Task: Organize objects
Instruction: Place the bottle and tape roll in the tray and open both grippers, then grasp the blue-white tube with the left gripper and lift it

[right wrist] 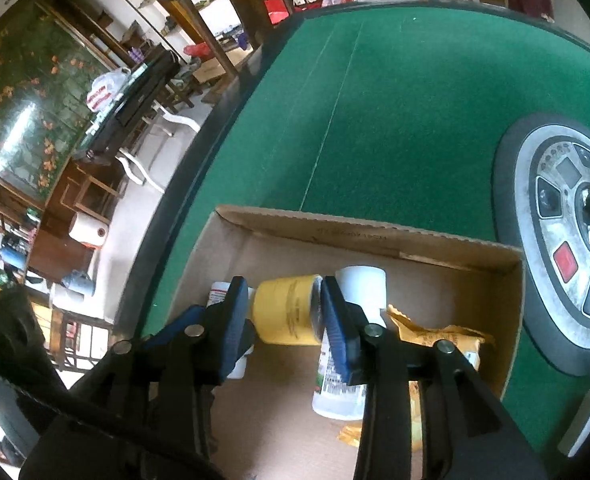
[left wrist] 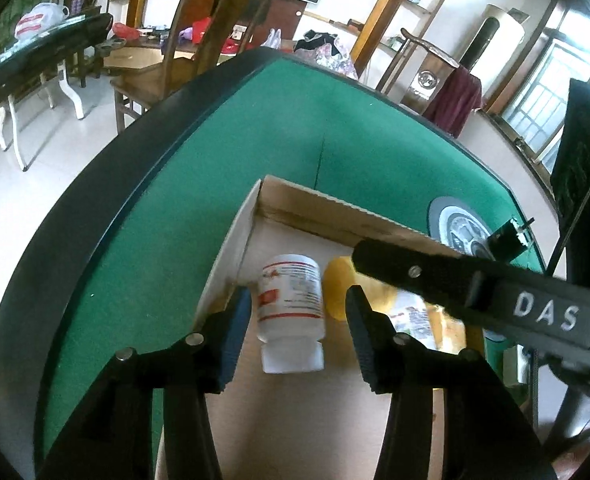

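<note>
Yellow jar (right wrist: 285,310) in cardboard box (right wrist: 375,236), clamped by right gripper (right wrist: 283,316); left gripper (left wrist: 299,320) spread around white bottle (left wrist: 291,312) beside jar.

Count, inside the cardboard box (right wrist: 375,236): one.
White pill bottles: two — one with red-printed label (left wrist: 291,312), lying on its side; one taller with green-printed label (right wrist: 341,380), also lying.
Yellow cylindrical container (right wrist: 287,308): one, on its side between the two white bottles.
Crinkled yellow packets (right wrist: 435,336): at least one; exact number not clear, partly hidden.
Tongs: two sets — left (left wrist: 299,320), right (right wrist: 285,312).
Round control panel (right wrist: 567,248) set in the green worktop (right wrist: 395,120): one.
</note>
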`<state>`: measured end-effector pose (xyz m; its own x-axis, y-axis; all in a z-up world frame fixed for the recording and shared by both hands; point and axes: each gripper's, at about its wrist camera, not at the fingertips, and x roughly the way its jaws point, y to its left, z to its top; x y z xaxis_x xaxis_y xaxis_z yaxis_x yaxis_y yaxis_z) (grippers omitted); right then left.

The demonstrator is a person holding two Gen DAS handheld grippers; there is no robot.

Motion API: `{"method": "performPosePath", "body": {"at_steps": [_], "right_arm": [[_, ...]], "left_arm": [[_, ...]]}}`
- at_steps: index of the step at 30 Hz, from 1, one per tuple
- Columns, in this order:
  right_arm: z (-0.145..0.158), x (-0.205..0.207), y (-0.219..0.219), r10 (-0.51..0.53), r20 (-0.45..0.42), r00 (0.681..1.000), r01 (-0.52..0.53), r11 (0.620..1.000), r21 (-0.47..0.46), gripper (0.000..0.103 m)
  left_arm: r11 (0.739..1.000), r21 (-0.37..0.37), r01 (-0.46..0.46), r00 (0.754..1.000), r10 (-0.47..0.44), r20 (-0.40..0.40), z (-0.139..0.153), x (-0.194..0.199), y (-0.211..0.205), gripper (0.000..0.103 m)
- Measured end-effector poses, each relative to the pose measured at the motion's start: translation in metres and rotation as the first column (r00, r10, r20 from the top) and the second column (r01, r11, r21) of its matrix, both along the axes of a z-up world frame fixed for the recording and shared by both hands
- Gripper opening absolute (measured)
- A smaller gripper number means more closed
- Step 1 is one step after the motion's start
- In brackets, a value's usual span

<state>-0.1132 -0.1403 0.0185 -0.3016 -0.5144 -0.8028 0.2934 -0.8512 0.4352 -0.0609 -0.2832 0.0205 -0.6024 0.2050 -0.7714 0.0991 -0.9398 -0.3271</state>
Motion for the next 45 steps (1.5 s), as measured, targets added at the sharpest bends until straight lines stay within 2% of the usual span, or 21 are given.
{"method": "performPosePath", "body": {"at_steps": [4, 9, 12, 17, 21, 23, 26, 29, 33, 36, 40, 45], "right_arm": [[0.020, 0.011, 0.012, -0.013, -0.067, 0.998, 0.013, 1.000, -0.001, 0.045], [0.043, 0.044, 0.036, -0.015, -0.200, 0.980, 0.026, 0.998, 0.051, 0.057], [0.047, 0.065, 0.054, -0.017, -0.254, 0.967, 0.040, 0.996, 0.084, 0.058], [0.048, 0.103, 0.110, -0.046, -0.319, 0.947, 0.094, 0.986, 0.136, 0.058], [0.047, 0.123, 0.167, -0.115, -0.332, 0.936, 0.171, 0.975, 0.144, 0.058], [0.048, 0.130, 0.202, -0.184, -0.340, 0.922, 0.240, 0.962, 0.132, 0.058], [0.051, 0.139, 0.255, -0.291, -0.351, 0.890, 0.342, 0.935, 0.092, 0.059], [0.052, 0.145, 0.292, -0.364, -0.359, 0.859, 0.406, 0.913, 0.047, 0.064], [0.049, 0.142, 0.318, -0.402, -0.375, 0.835, 0.441, 0.897, 0.021, 0.065], [0.041, 0.132, 0.331, -0.416, -0.373, 0.829, 0.448, 0.894, 0.000, 0.065], [0.025, 0.118, 0.351, -0.448, -0.337, 0.828, 0.458, 0.887, -0.054, 0.065], [0.011, 0.116, 0.365, -0.462, -0.283, 0.840, 0.455, 0.885, -0.095, 0.065]], "left_arm": [[1.000, 0.003, -0.008, 1.000, 0.008, -0.027, 0.016, 0.014, 0.003, 0.051], [0.999, -0.046, -0.016, 0.999, 0.014, -0.035, 0.034, 0.041, 0.020, 0.055], [0.998, -0.063, -0.008, 0.999, 0.005, -0.038, 0.041, 0.058, 0.033, 0.055], [0.995, -0.096, 0.015, 0.996, -0.023, -0.082, 0.054, 0.089, 0.064, 0.055], [0.994, -0.061, 0.086, 0.991, -0.092, -0.095, 0.059, 0.109, 0.102, 0.055], [0.992, -0.044, 0.122, 0.988, -0.125, -0.089, 0.059, 0.114, 0.121, 0.055], [0.984, -0.042, 0.175, 0.981, -0.178, -0.078, 0.055, 0.119, 0.154, 0.055], [0.968, -0.043, 0.246, 0.968, -0.247, -0.036, 0.042, 0.116, 0.192, 0.055], [0.956, -0.004, 0.294, 0.956, -0.293, 0.027, 0.025, 0.107, 0.229, 0.055], [0.949, 0.016, 0.315, 0.948, -0.316, 0.037, 0.019, 0.099, 0.252, 0.055], [0.935, -0.039, 0.353, 0.936, -0.352, 0.030, 0.013, 0.086, 0.285, 0.055], [0.930, -0.030, 0.366, 0.930, -0.364, 0.041, 0.004, 0.060, 0.314, 0.055]]}}
